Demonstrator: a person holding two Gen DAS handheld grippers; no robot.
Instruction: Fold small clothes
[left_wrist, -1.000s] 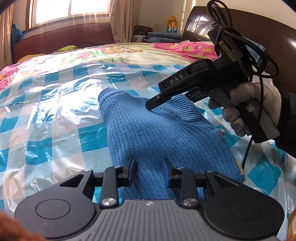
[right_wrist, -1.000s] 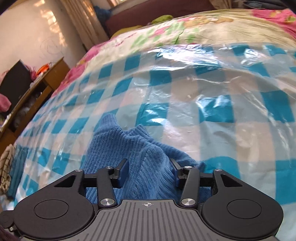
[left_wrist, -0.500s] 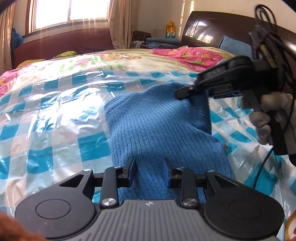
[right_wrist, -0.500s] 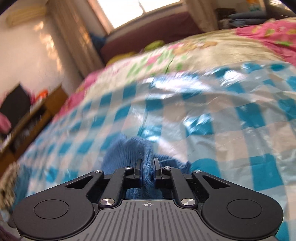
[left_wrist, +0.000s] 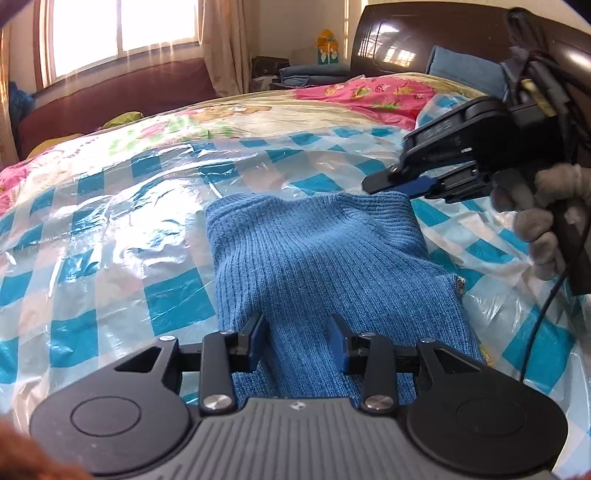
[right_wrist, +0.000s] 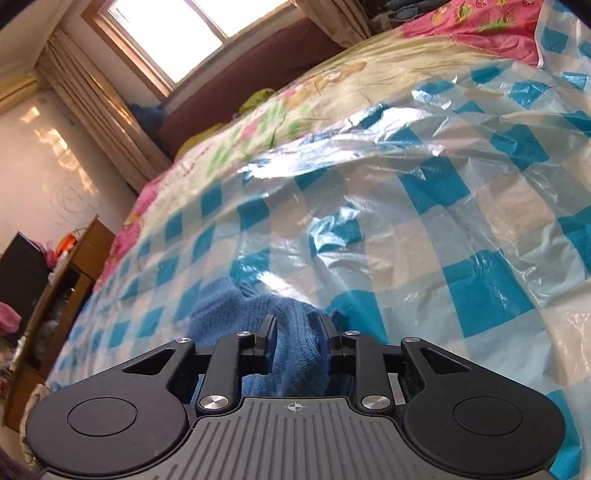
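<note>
From the left wrist view, I see the blue knit garment (left_wrist: 317, 258) lying in the centre of the frame on the plastic-covered bed (left_wrist: 110, 221), one flap laid over so its ribbed edge runs across the middle. My left gripper (left_wrist: 297, 341) at the lower centre has its jaws part-open and just widening, knit bunched between them; I cannot tell whether the pads press on it. The right gripper (left_wrist: 384, 181), upper right, hangs just above the garment's far corner with nothing held.

From the right wrist view, the right gripper (right_wrist: 297, 334) at lower centre shows its jaws just reopened to a narrow gap, the knit (right_wrist: 258, 325) lying under them but ungripped. I judge one fold laid down (roughly, not yet flat); further folds and smoothing remain.
</note>
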